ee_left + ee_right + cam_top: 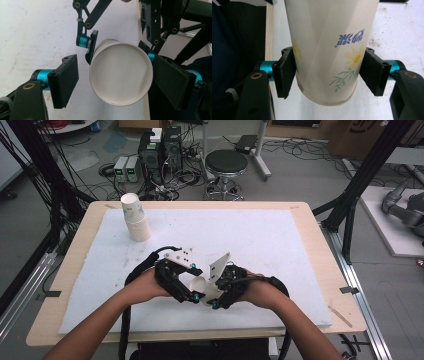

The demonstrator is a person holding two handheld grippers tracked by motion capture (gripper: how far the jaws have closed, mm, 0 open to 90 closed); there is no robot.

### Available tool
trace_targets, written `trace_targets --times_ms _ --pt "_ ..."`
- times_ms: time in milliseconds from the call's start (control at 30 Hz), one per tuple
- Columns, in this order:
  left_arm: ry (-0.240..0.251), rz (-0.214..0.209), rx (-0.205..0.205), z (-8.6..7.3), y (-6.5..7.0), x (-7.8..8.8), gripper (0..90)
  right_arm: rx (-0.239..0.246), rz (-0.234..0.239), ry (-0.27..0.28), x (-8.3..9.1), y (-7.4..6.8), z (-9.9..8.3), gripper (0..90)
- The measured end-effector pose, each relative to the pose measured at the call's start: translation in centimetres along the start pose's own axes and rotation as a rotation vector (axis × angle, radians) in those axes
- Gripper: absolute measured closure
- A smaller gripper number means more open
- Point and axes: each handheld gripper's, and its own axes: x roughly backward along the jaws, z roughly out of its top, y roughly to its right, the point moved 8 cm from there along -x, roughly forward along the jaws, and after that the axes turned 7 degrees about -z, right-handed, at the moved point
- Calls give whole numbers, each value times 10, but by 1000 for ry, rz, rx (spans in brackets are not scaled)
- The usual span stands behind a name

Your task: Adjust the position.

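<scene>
White paper cup (200,287) sits between your two grippers, low centre of the bench (310,220), above the white mat (260,240) near its front edge. It lies tilted, held off the mat.

Your right gripper (218,295) has its jaws closed on the cup. In the right gripper view the two black pads (284,75) press the cup (329,50) on both sides just above its base rim, and the cup runs up and away from the camera. It carries yellow flowers, green leaves and blue print.

Your left gripper (186,287) has its jaws open. In the left gripper view the cup (121,75) points its round end at the camera, between the jaws. The left pad (65,80) stands apart from the cup with mat showing in the gap. The right pad (172,82) is just beside the rim; whether it touches is hard to tell from this angle. Behind the cup in that view the right gripper (117,47) clamps it from the far side.

Both your hands meet at the cup: left hand (145,287) and right hand (260,292) come in from the bottom edge, cables trailing off the front of the bench.

A cup stack (135,217) stands upside down at the far left of the mat, well apart from the grippers. A black stool (226,165) stands on the floor beyond the bench.
</scene>
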Motion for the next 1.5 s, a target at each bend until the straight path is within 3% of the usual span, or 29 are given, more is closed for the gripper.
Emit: trace_targets --times_ms 233,500,600,667,1000,1300,1500 --pt "-19 -34 -7 -1 1 -4 325 4 5 -9 -1 -1 -1 340" --pt "-23 -16 -33 -3 1 -2 362 9 11 -14 -1 -2 -1 320" --pt "-5 -10 -37 -2 1 0 365 15 -5 22 0 0 0 277" --pt "13 -12 -39 -3 2 2 368 -24 -7 46 2 1 1 229" --pt "156 6 -28 -16 1 11 372 -181 -4 288 28 7 -4 209" --pt "339 28 -48 -23 3 20 373 -235 -68 473 42 6 -12 205" --pt "424 33 -58 -30 2 23 373 -275 -90 525 42 4 -18 205"
